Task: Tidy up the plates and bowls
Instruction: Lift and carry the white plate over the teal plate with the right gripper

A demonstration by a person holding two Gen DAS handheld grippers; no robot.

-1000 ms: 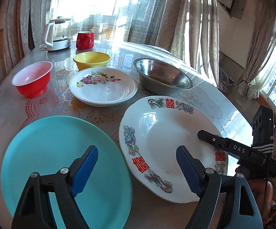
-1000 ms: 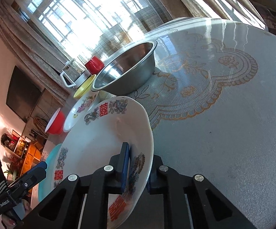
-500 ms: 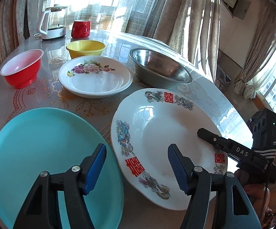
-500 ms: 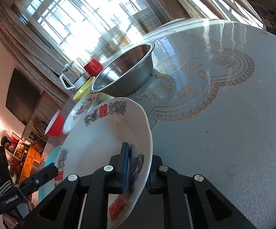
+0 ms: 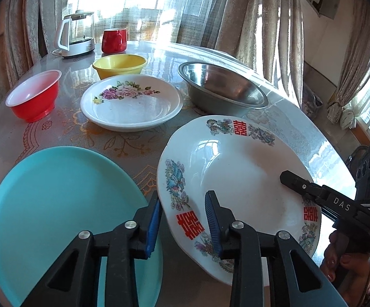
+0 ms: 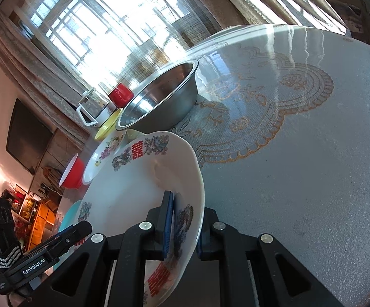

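A large white plate with red characters and bird patterns (image 5: 236, 176) is held tilted above the table; it also shows in the right wrist view (image 6: 139, 192). My right gripper (image 6: 182, 226) is shut on its right rim. My left gripper (image 5: 183, 221) straddles the plate's left rim, jaws narrowed but with a gap, one blue pad each side. A turquoise plate (image 5: 57, 209) lies at the lower left. A floral plate (image 5: 131, 105), a red bowl (image 5: 34, 94), a yellow bowl (image 5: 119, 65) and a steel bowl (image 5: 220, 87) stand farther back.
A glass kettle (image 5: 76, 35) and a red mug (image 5: 114, 39) stand at the table's far edge by the curtains. The table (image 6: 300, 153) has a patterned cloth under glass, with bare surface to the right of the steel bowl (image 6: 162, 97).
My left gripper has moved right onto the big plate's left rim and its jaws have narrowed around it. The right gripper keeps its hold and the plate stays tilted.
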